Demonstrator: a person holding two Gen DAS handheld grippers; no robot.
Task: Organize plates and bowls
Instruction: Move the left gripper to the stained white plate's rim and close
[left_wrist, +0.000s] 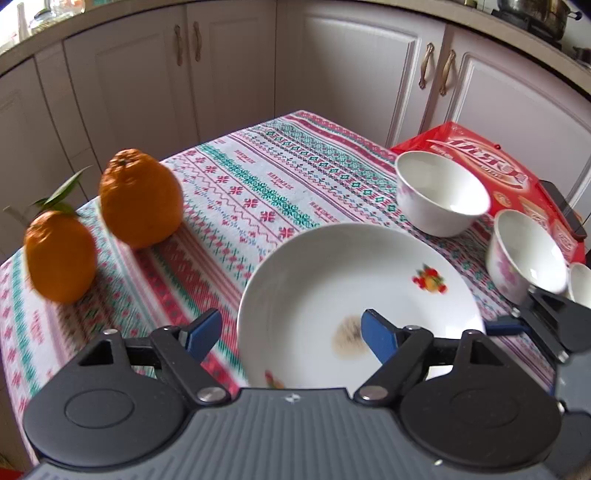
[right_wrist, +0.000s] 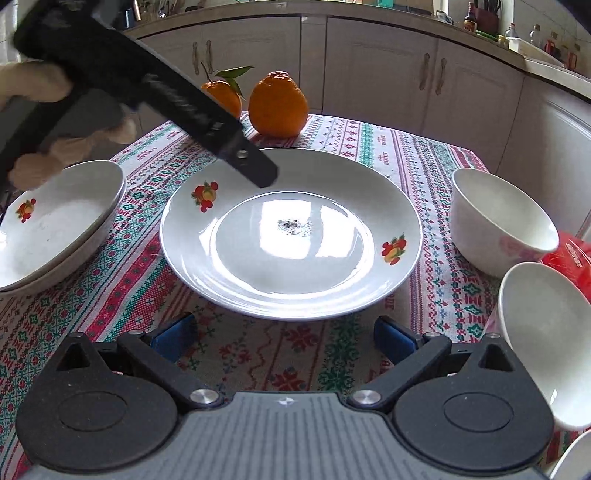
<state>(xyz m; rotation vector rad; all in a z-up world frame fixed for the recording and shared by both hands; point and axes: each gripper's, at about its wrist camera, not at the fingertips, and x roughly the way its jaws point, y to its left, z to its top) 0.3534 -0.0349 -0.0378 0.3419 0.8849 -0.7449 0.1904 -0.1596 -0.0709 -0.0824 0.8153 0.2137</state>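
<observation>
A white plate (left_wrist: 354, 288) with fruit prints and a dark smudge in its middle lies on the patterned tablecloth. My left gripper (left_wrist: 291, 334) is open and straddles the plate's near-left rim, one pad outside it and one over the inside, neither pressing. From the right wrist view the same plate (right_wrist: 291, 236) lies centred, with one of the left fingers (right_wrist: 255, 166) above its far-left rim. My right gripper (right_wrist: 284, 338) stands open just short of the plate's near edge, with only cloth between its pads. White bowls (left_wrist: 439, 192) (left_wrist: 524, 254) stand to the right.
Two stacked deep plates (right_wrist: 55, 225) sit at the left, under a person's hand (right_wrist: 44, 158). Two oranges (right_wrist: 277, 105) (right_wrist: 221, 96) stand at the table's far side. A red box (left_wrist: 480, 158) with a phone (left_wrist: 565, 206) on it lies behind the bowls. Kitchen cabinets (right_wrist: 369, 62) surround the table.
</observation>
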